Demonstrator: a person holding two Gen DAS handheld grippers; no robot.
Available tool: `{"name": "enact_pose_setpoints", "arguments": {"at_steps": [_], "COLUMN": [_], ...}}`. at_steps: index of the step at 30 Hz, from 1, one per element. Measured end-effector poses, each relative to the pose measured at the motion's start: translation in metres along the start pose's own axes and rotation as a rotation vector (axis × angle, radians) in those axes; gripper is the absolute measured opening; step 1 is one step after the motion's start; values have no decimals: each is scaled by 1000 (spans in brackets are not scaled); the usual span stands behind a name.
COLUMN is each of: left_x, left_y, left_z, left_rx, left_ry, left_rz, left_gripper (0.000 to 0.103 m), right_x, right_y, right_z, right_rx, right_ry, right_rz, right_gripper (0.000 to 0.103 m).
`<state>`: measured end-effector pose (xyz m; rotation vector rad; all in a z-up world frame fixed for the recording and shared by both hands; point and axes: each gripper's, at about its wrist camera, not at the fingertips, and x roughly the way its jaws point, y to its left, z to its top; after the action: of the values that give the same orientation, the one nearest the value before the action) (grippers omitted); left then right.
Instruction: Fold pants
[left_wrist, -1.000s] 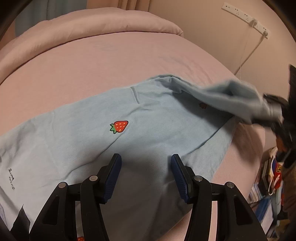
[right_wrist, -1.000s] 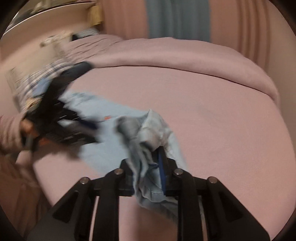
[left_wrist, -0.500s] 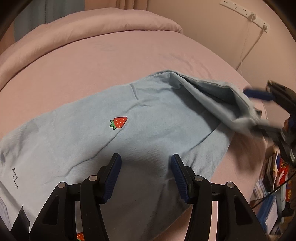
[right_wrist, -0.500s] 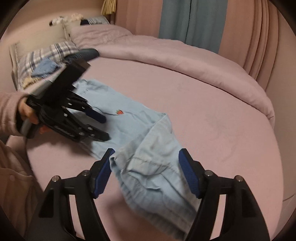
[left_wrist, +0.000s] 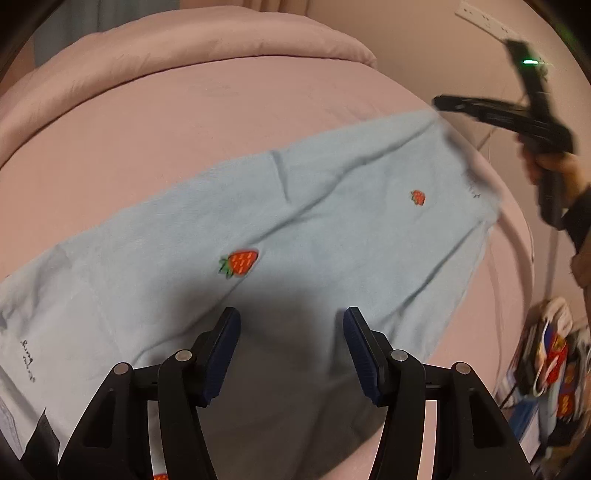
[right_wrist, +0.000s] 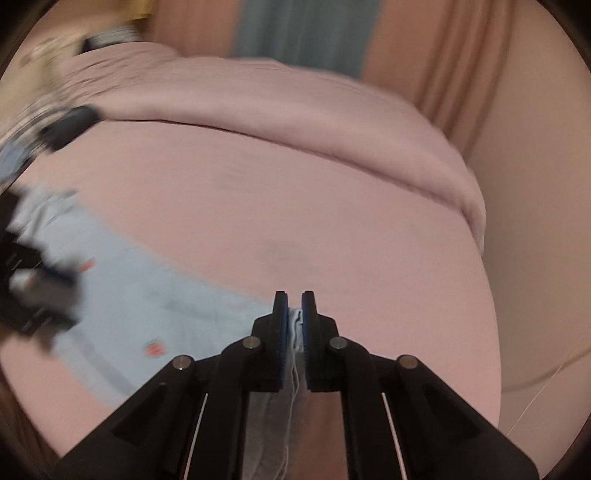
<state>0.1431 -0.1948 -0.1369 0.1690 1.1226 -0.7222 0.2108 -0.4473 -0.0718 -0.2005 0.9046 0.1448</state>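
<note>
The light blue pants (left_wrist: 295, 229) lie on the pink bed (left_wrist: 184, 122), now pulled out long and flat; a moment ago one end was bunched up. The right gripper (right_wrist: 294, 310) has let go and grabbed again, its fingers closing on the pants' edge. The left gripper (left_wrist: 291, 347) hovers over the pants, fingers apart, holding nothing.

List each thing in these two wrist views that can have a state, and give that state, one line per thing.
pants: light blue, spread lengthwise on the bed, one end pinched and pulled out.
right gripper: jaws closing on the pants' edge, fabric between the pads.
left gripper: open, above the pants, nothing between its pads.
bed: covered in a pink sheet, pink duvet bunched along the far side.
curtains: drawn.
</note>
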Motion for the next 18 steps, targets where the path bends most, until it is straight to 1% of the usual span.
{"name": "enact_pose_setpoints", "arguments": {"at_steps": [1,3,4,5,6,7,8,9,10,11,12,14,15,16,17,18], "left_x": [0,-6,-9,-12,-15,-16,-14,-11,-9,-12,-15,-24,-27,-31,-35,-40], "left_y": [1,6,8,9,9,9,10,15,19,24,26,29,31,34,36,39], "left_z": [1,1,0,-2,-4,-5,-9,-14,-21,-27,-32,-45,-53,-60,-67,-69], "left_rx": [-10,-26,-32,-31,-23,-12,2,-2,-16,-23,-17,20,41,59,77,85], "left_ry": [4,4,0,-1,-3,-7,-6,4,10,1,-2,10,16,21,26,31], "left_rz": [-3,-24,-42,-52,-51,-41,-14,4,-1,-15,-18,-7,3,12,23,33], "left_gripper": [57,57,57,57,57,57,57,57,57,57,57,57,57,57,57,57], "right_x": [18,32,30,23,13,3,-3,-8,-9,-7,-2,8,6,-7,-18,-28], "right_y": [-16,-35,-41,-41,-34,-20,-9,8,33,48,66,79,78,72,66,58], "right_z": [4,6,5,4,2,-1,-4,-10,-21,-30,-45,-78,-94,-112,-121,-129], "right_rx": [62,146,213,249,249,222,207,187,141,104,64,82,113,162,191,229], "right_ry": [27,39,26,4,-28,-46,-46,-33,0,26,81,197,221,184,160,170], "right_rz": [-44,-160,-159,-127,-93,-81,-58,8,77,82,68,53,59,83,87,58], "right_gripper": [25,25,25,25,32,35,35,32,31,31,31,30,30,28,28,28]}}
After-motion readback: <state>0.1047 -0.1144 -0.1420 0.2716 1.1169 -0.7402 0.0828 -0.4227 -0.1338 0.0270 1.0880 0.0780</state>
